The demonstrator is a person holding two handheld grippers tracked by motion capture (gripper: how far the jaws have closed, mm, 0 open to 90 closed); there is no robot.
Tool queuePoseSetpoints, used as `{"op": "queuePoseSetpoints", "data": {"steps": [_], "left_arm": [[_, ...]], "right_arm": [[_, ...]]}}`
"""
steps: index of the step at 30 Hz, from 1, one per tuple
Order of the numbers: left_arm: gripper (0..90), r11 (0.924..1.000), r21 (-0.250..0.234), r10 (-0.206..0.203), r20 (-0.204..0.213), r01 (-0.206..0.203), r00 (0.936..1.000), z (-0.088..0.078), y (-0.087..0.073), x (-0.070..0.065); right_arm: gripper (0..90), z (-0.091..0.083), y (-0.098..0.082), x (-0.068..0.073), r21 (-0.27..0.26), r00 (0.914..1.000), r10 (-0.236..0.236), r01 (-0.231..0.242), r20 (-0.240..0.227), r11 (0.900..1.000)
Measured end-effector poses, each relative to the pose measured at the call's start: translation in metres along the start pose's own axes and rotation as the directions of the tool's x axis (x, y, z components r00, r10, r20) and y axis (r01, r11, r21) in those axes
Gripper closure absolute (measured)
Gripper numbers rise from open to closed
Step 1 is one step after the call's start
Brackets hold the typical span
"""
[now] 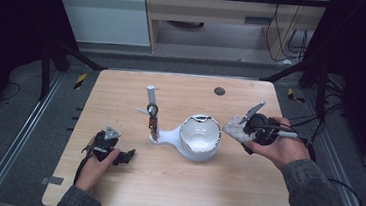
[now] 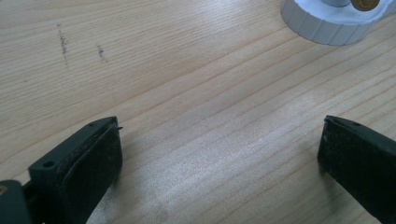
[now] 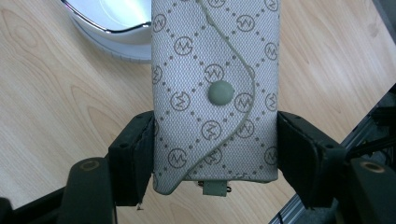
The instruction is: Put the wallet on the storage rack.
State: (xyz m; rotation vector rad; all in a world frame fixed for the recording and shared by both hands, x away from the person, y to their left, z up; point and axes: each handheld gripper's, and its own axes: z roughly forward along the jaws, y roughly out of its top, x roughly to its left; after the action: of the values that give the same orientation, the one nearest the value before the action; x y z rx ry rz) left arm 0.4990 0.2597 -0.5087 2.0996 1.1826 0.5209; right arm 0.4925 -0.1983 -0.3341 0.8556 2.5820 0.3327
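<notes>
A grey patterned pouch [image 3: 215,93] with a round snap button is clamped between the two jaws of my right gripper [image 3: 215,163]. In the high view the right gripper [image 1: 242,132] holds this pouch [image 1: 235,129] above the table, just right of a white bowl [image 1: 199,137]. The bowl belongs to a white stand whose upright post [image 1: 151,97] carries a hanging key ring [image 1: 153,118]. My left gripper [image 1: 125,156] rests near the table's front left, its jaws wide apart over bare wood [image 2: 219,154], with the stand's base [image 2: 331,23] far ahead.
The light wooden table [image 1: 179,183] has a small dark disc [image 1: 219,91] near its back edge. Metal rails run along both sides of the table, and cables trail off at the right.
</notes>
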Motion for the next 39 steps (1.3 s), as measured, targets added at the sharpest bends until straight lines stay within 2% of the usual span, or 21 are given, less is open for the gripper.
{"op": "queuePoseSetpoints", "data": {"steps": [20, 27, 39], "left_arm": [[0.0, 1.0000, 0.002, 0.000, -0.001, 0.000, 1.0000, 0.000, 0.000, 0.000], [0.0, 1.0000, 0.004, 0.001, 0.001, -0.001, 1.0000, 0.000, 0.000, 0.000], [0.0, 1.0000, 0.003, 0.001, 0.002, -0.001, 1.0000, 0.000, 0.000, 0.000]], "right_arm": [[32.1, -0.016, 0.025, 0.017, -0.016, 0.9963, -0.085, 0.085, 0.012, 0.996], [32.1, -0.015, 0.035, 0.025, -0.010, 0.9929, -0.118, 0.119, 0.009, 0.993], [32.1, -0.010, 0.046, 0.034, -0.008, 0.9900, -0.141, 0.141, -0.003, 0.990]]}}
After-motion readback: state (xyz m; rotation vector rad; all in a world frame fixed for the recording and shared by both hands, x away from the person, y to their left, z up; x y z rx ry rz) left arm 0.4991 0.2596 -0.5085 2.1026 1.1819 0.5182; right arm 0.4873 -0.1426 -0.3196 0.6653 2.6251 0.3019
